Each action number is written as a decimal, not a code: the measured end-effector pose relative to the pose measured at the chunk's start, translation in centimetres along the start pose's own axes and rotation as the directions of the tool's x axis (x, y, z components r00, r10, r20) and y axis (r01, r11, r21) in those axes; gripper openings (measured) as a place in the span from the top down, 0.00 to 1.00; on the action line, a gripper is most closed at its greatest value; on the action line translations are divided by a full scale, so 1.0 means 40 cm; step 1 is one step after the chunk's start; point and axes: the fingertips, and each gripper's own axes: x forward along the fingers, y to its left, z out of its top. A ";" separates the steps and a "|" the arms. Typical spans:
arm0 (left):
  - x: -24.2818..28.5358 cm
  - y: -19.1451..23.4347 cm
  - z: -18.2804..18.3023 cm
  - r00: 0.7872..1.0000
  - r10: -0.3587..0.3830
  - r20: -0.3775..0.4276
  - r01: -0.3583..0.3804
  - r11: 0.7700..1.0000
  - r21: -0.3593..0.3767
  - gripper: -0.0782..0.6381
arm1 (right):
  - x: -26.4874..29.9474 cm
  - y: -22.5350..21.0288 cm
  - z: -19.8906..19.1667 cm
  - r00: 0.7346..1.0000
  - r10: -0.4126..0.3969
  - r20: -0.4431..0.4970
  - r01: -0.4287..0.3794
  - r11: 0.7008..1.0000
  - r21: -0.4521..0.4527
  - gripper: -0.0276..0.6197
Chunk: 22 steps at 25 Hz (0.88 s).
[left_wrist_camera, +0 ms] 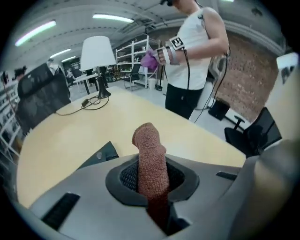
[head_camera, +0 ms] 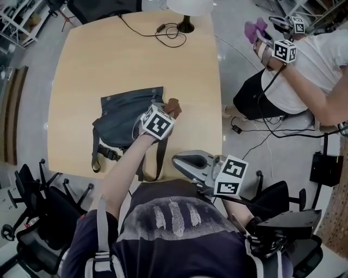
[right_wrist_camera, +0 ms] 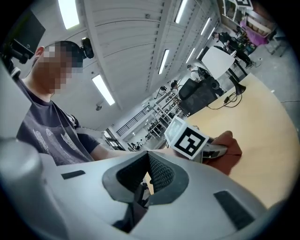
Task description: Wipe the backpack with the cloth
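A dark grey backpack [head_camera: 122, 122] lies flat on the light wooden table [head_camera: 98, 59], its straps trailing toward the front edge. My left gripper [head_camera: 167, 110] hovers at the bag's right top corner, shut on a brown cloth [head_camera: 174, 105]. In the left gripper view the cloth [left_wrist_camera: 151, 154] stands up between the jaws, and a corner of the backpack [left_wrist_camera: 102, 153] shows on the left. My right gripper [head_camera: 179, 160] stays at the table's front edge, off the bag, shut with nothing in it. Its own view shows the cloth [right_wrist_camera: 228, 151] under the left gripper's marker cube [right_wrist_camera: 186, 139].
A white lamp [head_camera: 187, 10] and a black cable [head_camera: 166, 32] sit at the table's far edge. Right of the table stands another person [head_camera: 304, 59] with grippers and a purple cloth [head_camera: 254, 28]. Black office chairs [head_camera: 38, 212] crowd the near side.
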 end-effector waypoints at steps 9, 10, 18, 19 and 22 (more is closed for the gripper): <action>0.012 0.007 -0.054 0.987 0.155 -0.046 -0.138 0.954 0.267 0.81 | 0.006 -0.022 0.019 0.999 0.023 -0.037 -0.024 1.000 -0.015 0.95; 0.006 0.010 -0.061 0.986 0.164 -0.041 -0.148 0.953 0.264 0.81 | 0.012 -0.020 0.018 0.999 0.026 -0.043 -0.027 0.999 -0.019 0.95; -0.062 0.063 -0.129 0.977 0.212 -0.002 -0.206 0.952 0.226 0.81 | 0.069 0.017 -0.025 0.996 0.008 -0.091 -0.011 1.000 -0.027 0.95; -0.075 0.072 -0.140 0.975 0.221 0.003 -0.216 0.950 0.224 0.81 | 0.080 0.024 -0.032 0.995 0.008 -0.096 -0.011 1.000 -0.027 0.95; -0.124 0.110 -0.188 0.963 0.268 0.011 -0.263 0.936 0.234 0.81 | 0.113 0.045 -0.048 0.994 0.006 -0.111 -0.010 0.999 -0.036 0.95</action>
